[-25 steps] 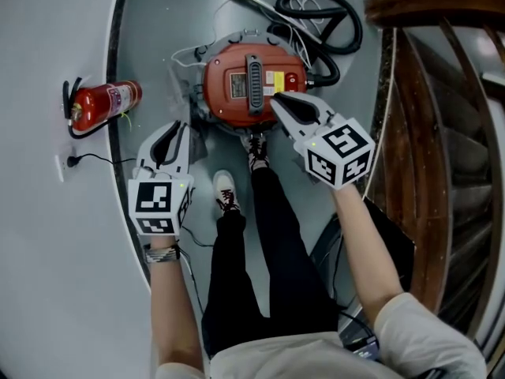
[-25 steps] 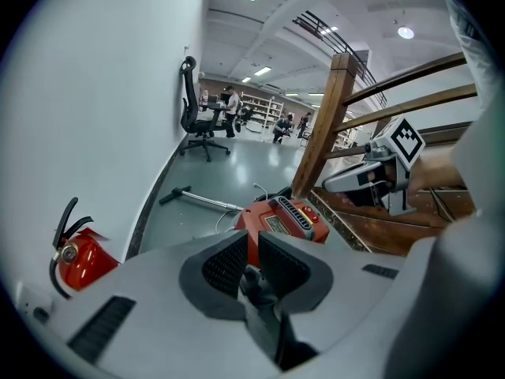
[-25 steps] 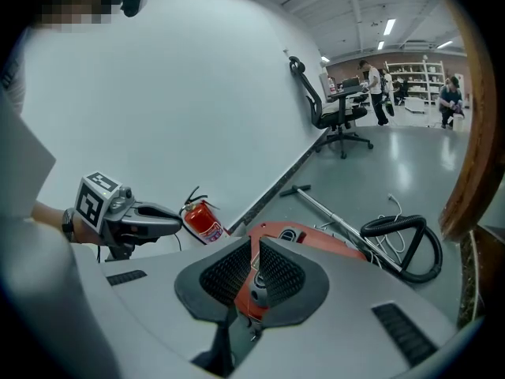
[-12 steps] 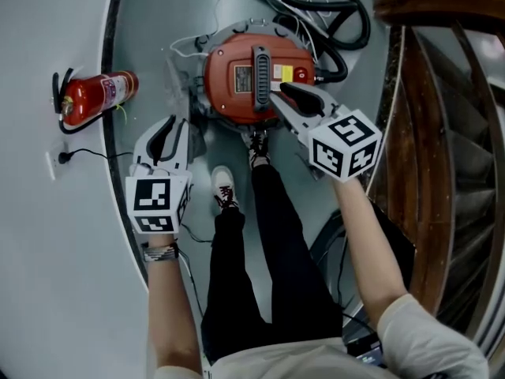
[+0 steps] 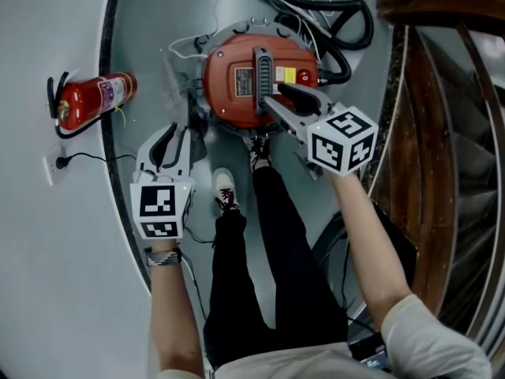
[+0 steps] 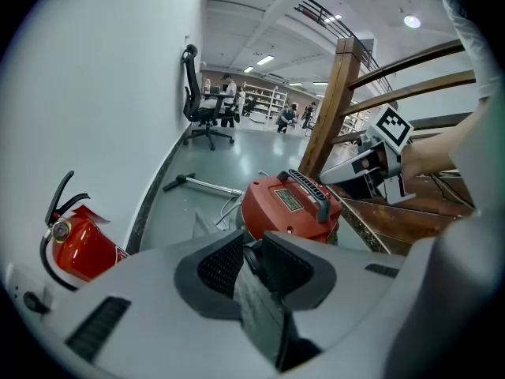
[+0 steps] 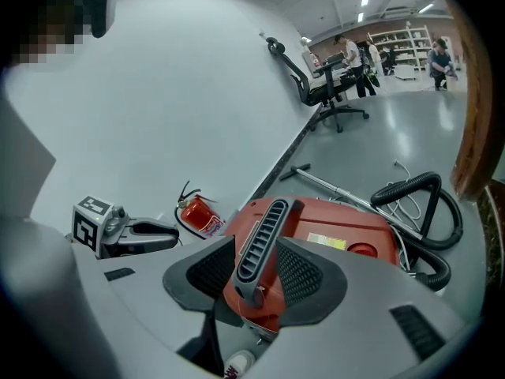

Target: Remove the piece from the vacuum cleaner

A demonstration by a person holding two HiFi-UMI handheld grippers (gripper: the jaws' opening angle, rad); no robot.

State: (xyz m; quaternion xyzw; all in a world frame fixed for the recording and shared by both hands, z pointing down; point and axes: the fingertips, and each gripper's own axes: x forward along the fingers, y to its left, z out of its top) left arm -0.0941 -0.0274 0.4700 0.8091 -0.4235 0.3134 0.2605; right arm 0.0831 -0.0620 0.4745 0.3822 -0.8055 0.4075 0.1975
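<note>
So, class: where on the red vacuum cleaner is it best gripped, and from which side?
Probably the dark ribbed handle on top of the vacuum cleaner, taken from above: it is a raised, narrow bar across the lid's middle, so jaws can straddle its long sides.

Round red canister vacuum cleaner (image 5: 229, 61) on the grey floor (image 5: 150, 38), with a black ribbed carry handle (image 5: 259, 81) across its top. Red fire extinguisher (image 5: 95, 99) to its left, beside the white wall (image 5: 39, 38). Coiled black hose (image 7: 403, 185) behind it. Brown wooden stair railing (image 5: 442, 156) to its right.
</note>
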